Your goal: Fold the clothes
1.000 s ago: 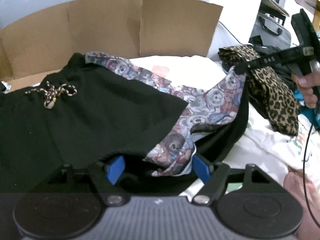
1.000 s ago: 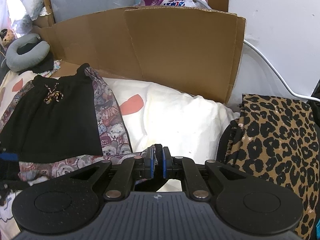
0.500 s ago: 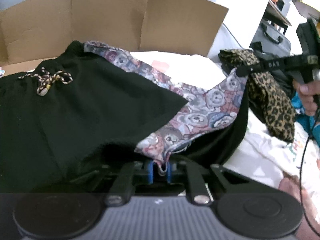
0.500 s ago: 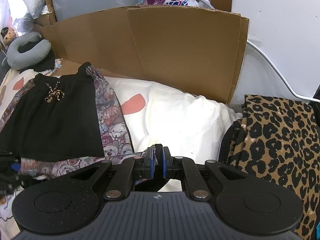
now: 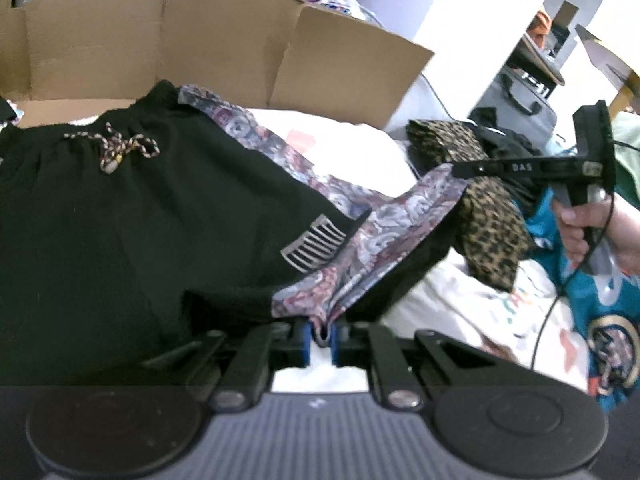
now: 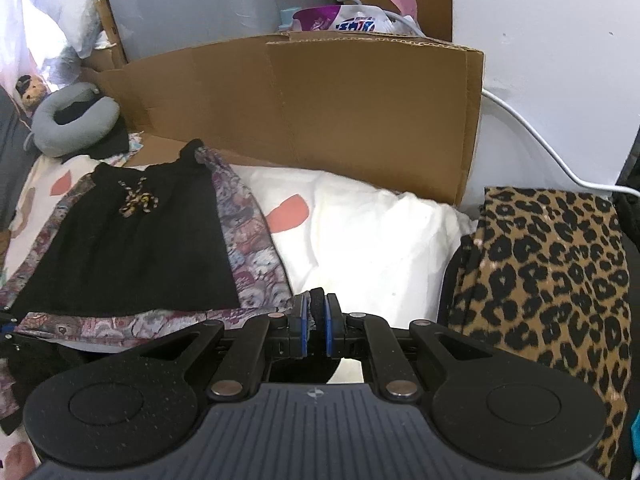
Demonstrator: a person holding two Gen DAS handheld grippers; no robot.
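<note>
Cardboard box (image 6: pixel 360 120) backs bedding. Shorts (image 5: pixel 140 220), frame centre-left: left gripper (image 5: pixel 320 336) clamps hem; right gripper (image 6: pixel 316 328) clamps black corner, apparently theirs. Left view alone shows hand (image 5: pixel 580 232); hem label illegible.

I see black shorts (image 5: pixel 132 216) with bear-print side panels and a knotted drawstring (image 5: pixel 120 148), filling the left of the frame, waistband farthest away, hem corners lifted off the white bedding.
</note>
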